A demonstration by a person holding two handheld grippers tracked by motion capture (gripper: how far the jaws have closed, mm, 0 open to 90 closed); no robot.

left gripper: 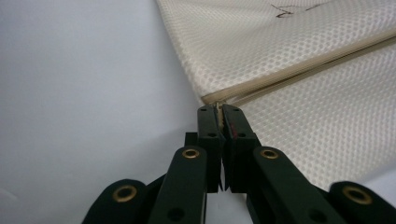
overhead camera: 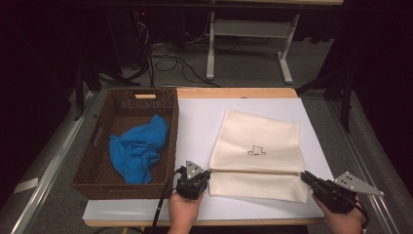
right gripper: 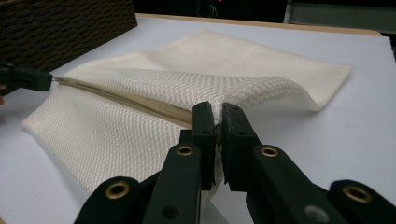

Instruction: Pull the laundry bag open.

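Note:
A cream woven cloth [overhead camera: 258, 141] with a small dark drawing lies on the white table top [overhead camera: 195, 122], its near strip folded along a seam. My left gripper [overhead camera: 207, 174] is shut on the left end of that seam edge; in the left gripper view the jaws [left gripper: 219, 112] pinch the cloth [left gripper: 289, 51] at its corner. My right gripper [overhead camera: 304, 176] is shut on the right end of the same edge. In the right gripper view the cloth [right gripper: 224, 60] is lifted into a small hump at the gripper [right gripper: 218, 111], and the left gripper [right gripper: 28, 78] holds the far end.
A dark wicker basket [overhead camera: 97, 180] stands at the table's left, holding a crumpled blue cloth [overhead camera: 139, 148]. Its wall [right gripper: 60, 23] appears in the right gripper view. Bare white surface lies between basket and cream cloth and along the front edge.

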